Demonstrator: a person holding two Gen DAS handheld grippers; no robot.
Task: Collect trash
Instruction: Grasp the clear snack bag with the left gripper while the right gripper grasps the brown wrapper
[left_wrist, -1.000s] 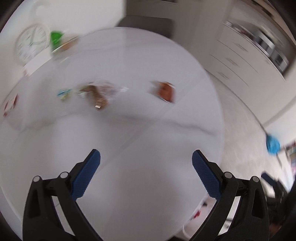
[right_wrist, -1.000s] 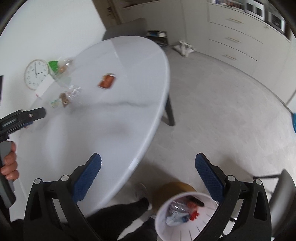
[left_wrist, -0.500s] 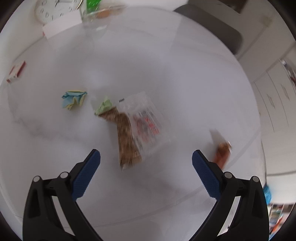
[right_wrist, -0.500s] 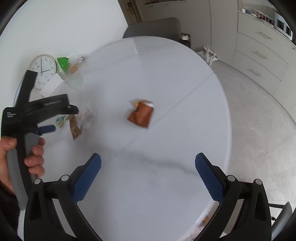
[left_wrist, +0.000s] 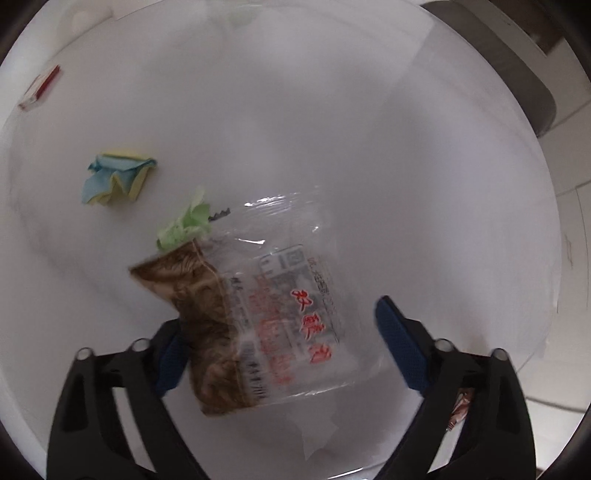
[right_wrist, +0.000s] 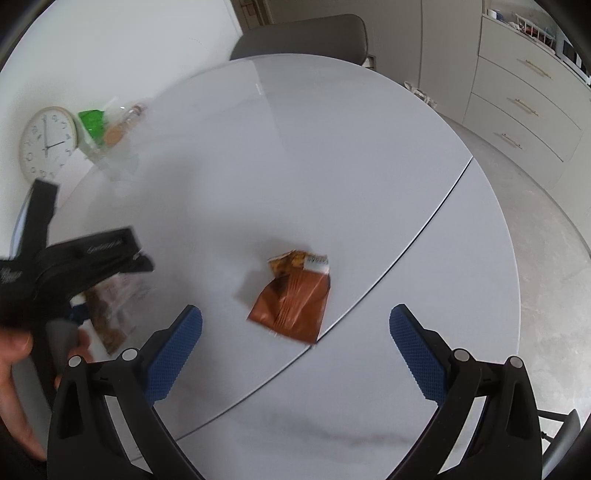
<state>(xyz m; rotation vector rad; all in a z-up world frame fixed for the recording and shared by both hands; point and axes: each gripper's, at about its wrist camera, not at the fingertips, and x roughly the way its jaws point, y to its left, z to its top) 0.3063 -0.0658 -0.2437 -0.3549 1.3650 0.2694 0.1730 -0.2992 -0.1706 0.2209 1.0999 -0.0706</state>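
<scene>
Clear wrapper (left_wrist: 280, 314) hides left gripper's (left_wrist: 280, 347) finger (jaws closing).

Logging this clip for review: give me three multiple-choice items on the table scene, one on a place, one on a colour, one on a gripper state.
1. Where does the clear printed bag lie?
A. between the left hand-held gripper's fingers
B. on the floor
C. on the chair

2. What colour is the creased wrapper ahead of the right hand-held gripper?
A. green
B. orange-brown
C. blue

3. How do the right hand-held gripper's jaws stand?
A. shut on the wrapper
B. shut and empty
C. open, with nothing between them

Answers: 1 A, the bag lies on the white table between the blue pads, whose jaws have just been closing. 2 B, its foil face is orange-brown. 3 C, the pads stand wide apart short of the wrapper.
</scene>
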